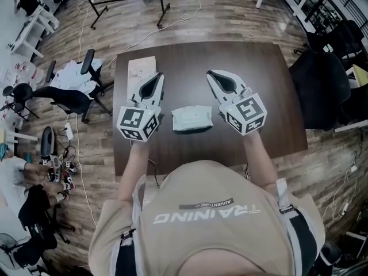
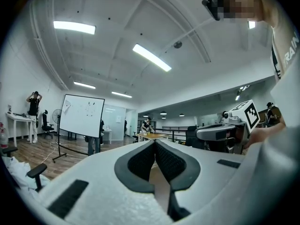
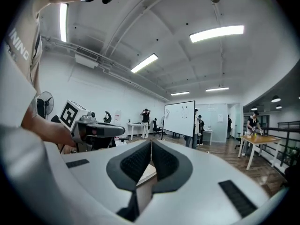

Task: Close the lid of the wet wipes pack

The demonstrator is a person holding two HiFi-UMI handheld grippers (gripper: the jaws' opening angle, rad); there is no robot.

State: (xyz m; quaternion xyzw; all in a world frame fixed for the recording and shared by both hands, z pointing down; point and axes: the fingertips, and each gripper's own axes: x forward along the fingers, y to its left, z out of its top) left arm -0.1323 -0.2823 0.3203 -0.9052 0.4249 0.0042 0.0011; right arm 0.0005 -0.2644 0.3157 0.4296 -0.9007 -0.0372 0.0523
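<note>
The left gripper (image 1: 156, 79) is pointing forward over the table (image 1: 264, 96), its jaws pressed together on nothing. The pack (image 1: 192, 119) is lying flat between both grippers, touching neither. Its lid is too small to make out. The right gripper (image 1: 214, 75) is pointing forward too, jaws pressed together, empty.

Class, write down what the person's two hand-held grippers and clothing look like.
Both the left hand-held gripper and right hand-held gripper are pale grey tapering shells with dark textured jaw linings. Each carries a white cube printed with black square markers. The person wears a beige short-sleeved T-shirt with white lettering.
</note>
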